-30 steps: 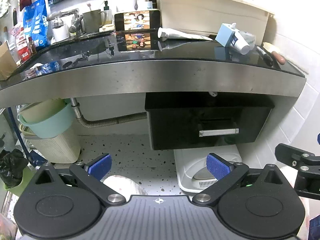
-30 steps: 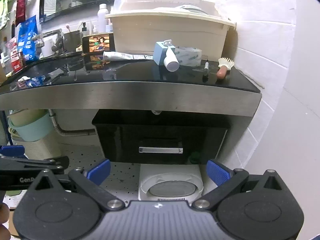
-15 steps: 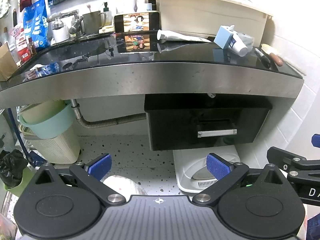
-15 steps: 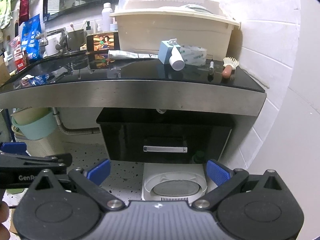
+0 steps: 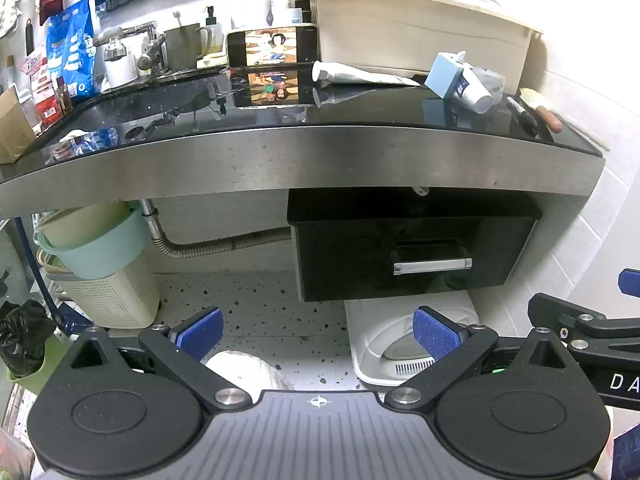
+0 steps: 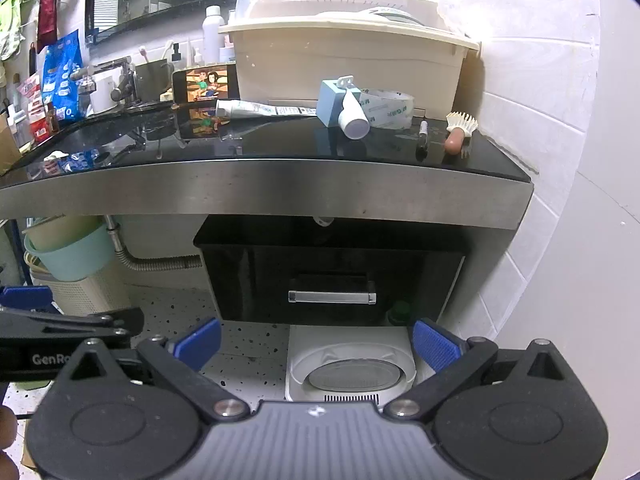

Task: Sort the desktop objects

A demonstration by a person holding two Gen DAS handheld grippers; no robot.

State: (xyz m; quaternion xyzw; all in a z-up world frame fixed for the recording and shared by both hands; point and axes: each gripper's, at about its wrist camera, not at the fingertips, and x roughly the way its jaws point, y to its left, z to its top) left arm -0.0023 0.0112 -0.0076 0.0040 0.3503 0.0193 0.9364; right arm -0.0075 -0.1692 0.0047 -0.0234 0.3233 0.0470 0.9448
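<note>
On the black countertop (image 6: 280, 148) lie a white toothpaste tube (image 6: 264, 110), a blue box (image 6: 331, 103) with a white bottle (image 6: 353, 118) leaning on it, a roll of clear tape (image 6: 386, 108), a black marker (image 6: 422, 136) and a small brush (image 6: 460, 130). The tube (image 5: 360, 76), blue box (image 5: 442, 76), bottle (image 5: 474, 90) and marker (image 5: 522, 114) also show in the left wrist view. My left gripper (image 5: 318, 330) and right gripper (image 6: 316, 340) are both open and empty, held low below the counter's edge, far from the objects.
A phone (image 6: 206, 84) playing video stands against a cream lidded bin (image 6: 348, 60) at the counter's back. A faucet (image 5: 128, 40) and cups sit left. Below are a black drawer (image 6: 332, 276), a white appliance (image 6: 348, 376), a hose (image 5: 216, 244) and stacked baskets (image 5: 100, 272).
Both grippers have risen slightly and moved a little nearer the counter; the right view now looks more down onto the countertop. Both stay open and empty.
</note>
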